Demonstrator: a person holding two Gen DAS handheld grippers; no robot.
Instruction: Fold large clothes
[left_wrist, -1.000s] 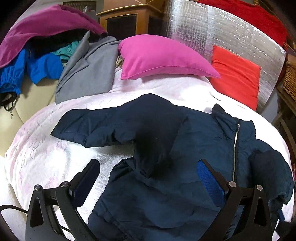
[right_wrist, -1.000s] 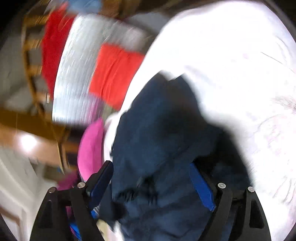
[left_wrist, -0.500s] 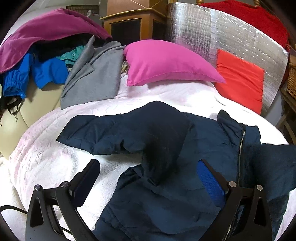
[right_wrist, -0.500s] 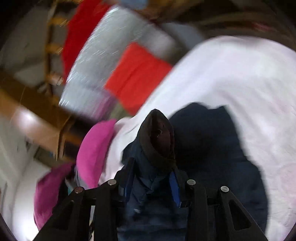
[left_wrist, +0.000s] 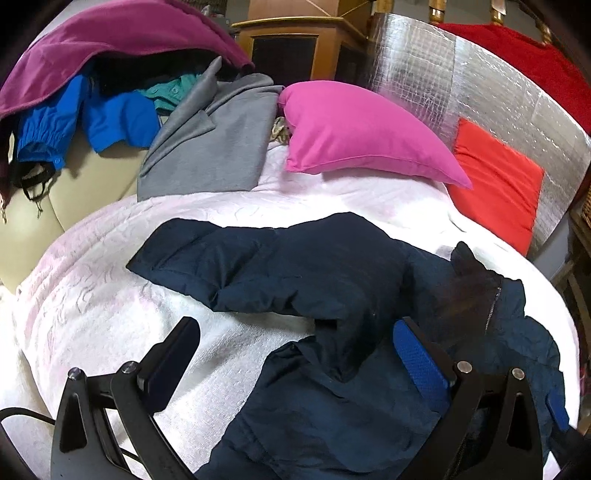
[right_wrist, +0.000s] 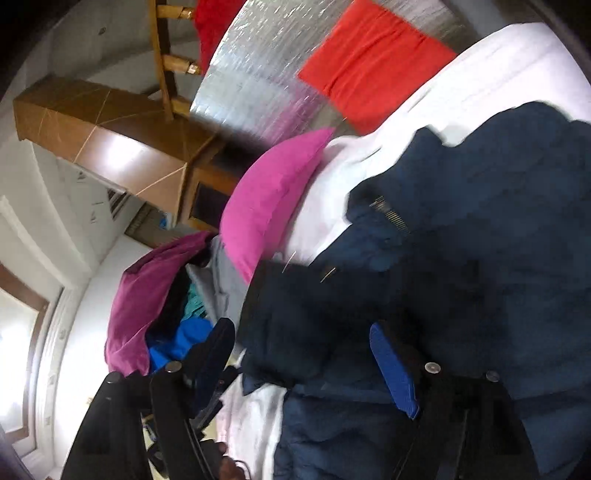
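Note:
A dark navy zip jacket (left_wrist: 332, 280) lies spread on the white bed cover (left_wrist: 110, 314), one sleeve stretched out to the left, its zipper (left_wrist: 493, 306) at the right. My left gripper (left_wrist: 295, 343) is open and empty, hovering just above the jacket's lower body. In the right wrist view the same jacket (right_wrist: 480, 240) fills the right side. My right gripper (right_wrist: 303, 347) is open over the jacket, with nothing between its blue pads (right_wrist: 391, 369).
A pink pillow (left_wrist: 362, 136) and a red cushion (left_wrist: 498, 177) lie at the head of the bed against a silver foil panel (left_wrist: 480, 81). A pile of grey, blue and magenta clothes (left_wrist: 147, 103) sits at the back left. A wooden cabinet (left_wrist: 295, 44) stands behind.
My right gripper was shut on the jacket's sleeve cuff half a second ago; now it is open and the sleeve lies on the jacket. The left gripper stayed open, drifting slightly.

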